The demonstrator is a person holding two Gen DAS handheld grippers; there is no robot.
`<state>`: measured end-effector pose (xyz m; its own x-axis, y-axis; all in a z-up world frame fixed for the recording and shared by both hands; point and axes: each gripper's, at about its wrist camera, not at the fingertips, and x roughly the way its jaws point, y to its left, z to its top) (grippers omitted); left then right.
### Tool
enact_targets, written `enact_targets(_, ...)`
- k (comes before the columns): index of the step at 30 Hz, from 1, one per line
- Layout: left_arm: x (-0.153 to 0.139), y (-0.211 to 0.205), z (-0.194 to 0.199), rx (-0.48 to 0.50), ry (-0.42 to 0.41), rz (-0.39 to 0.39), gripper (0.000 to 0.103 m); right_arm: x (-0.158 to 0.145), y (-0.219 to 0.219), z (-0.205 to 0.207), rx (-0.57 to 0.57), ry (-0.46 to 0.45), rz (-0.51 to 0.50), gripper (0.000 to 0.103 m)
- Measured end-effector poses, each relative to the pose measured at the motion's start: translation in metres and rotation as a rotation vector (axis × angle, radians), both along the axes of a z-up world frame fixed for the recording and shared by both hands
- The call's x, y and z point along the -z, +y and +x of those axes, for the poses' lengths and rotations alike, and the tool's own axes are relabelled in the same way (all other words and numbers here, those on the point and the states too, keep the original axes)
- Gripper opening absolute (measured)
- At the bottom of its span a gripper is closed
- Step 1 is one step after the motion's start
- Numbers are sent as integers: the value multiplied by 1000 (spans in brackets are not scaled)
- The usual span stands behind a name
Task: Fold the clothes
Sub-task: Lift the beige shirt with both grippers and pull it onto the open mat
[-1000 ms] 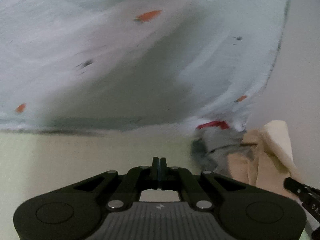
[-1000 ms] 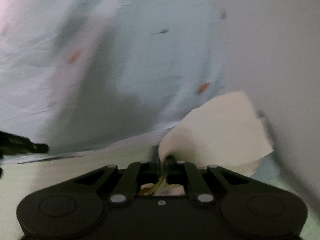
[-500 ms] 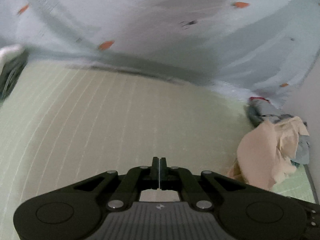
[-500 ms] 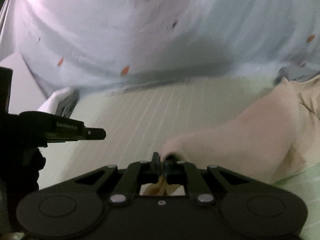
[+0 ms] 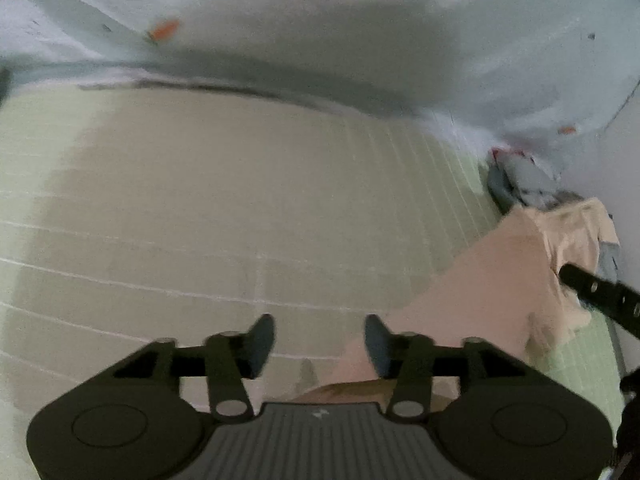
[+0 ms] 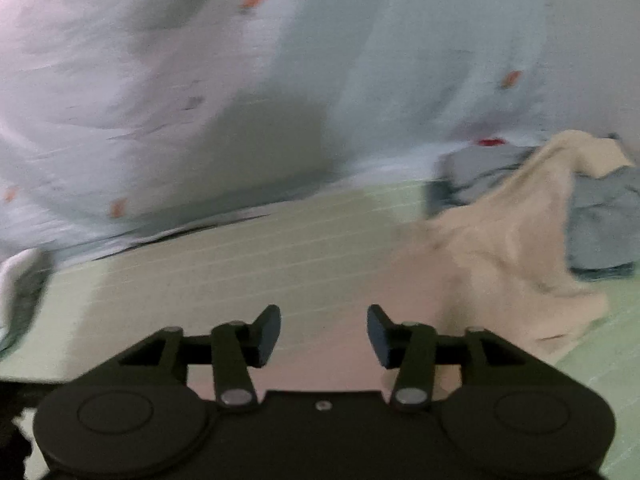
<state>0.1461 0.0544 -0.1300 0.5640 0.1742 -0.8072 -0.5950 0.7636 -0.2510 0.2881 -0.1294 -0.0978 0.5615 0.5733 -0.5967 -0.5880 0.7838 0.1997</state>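
A beige garment (image 6: 500,248) was seen spread loosely over the pale green lined surface (image 5: 200,220), creased and uneven, with its far end draped up against a heap of grey-blue clothes (image 6: 600,220). In the left wrist view the same beige garment (image 5: 492,280) was stretched from that heap (image 5: 524,184) toward the camera, its near edge lying under the right-hand finger of the left gripper (image 5: 320,340). The left gripper was held with its jaws spread wide and nothing between them. The right gripper (image 6: 324,334) was likewise spread apart and released, with the beige cloth lying beneath and just beyond it; whether the fingers touched the fabric could not be told. A light blue sheet with orange marks (image 6: 240,80) was hung behind everything. Both views were blurred, so weave and seams could not be made out. The kind of garment could not be determined, and a red patch (image 6: 490,141) in the heap was too indistinct to identify.
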Motion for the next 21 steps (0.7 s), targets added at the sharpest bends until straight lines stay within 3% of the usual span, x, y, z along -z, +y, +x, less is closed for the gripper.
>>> enact_targets(4, 20, -5, 32, 63, 42, -47, 71, 18, -15, 38, 179, -14, -83, 69)
enact_targets(7, 34, -8, 53, 108, 73, -85, 72, 31, -25, 68, 311, -21, -150, 72)
enact_targets(11, 48, -20, 74, 178, 111, -101, 75, 40, -24, 98, 366, -85, -217, 81)
enact_targets(14, 55, -32, 85, 226, 141, -71, 81, 50, -15, 115, 351, -109, -236, 78)
enact_targets(15, 58, -34, 87, 241, 155, -61, 81, 54, -12, 120, 333, -110, -228, 71)
enact_targets(17, 65, -37, 87, 251, 190, -53, 69, 55, 1, 122, 267, -105, -200, 8)
enact_targets(18, 67, -37, 85, 252, 200, -53, 67, 53, 8, 120, 238, -104, -193, 7)
enact_targets(20, 64, -36, 80, 256, 181, -69, 37, 47, 25, 109, 169, -120, -165, 7)
enact_targets(21, 63, -34, 77, 252, 172, -83, 31, 42, 35, 102, 132, -133, -146, 7)
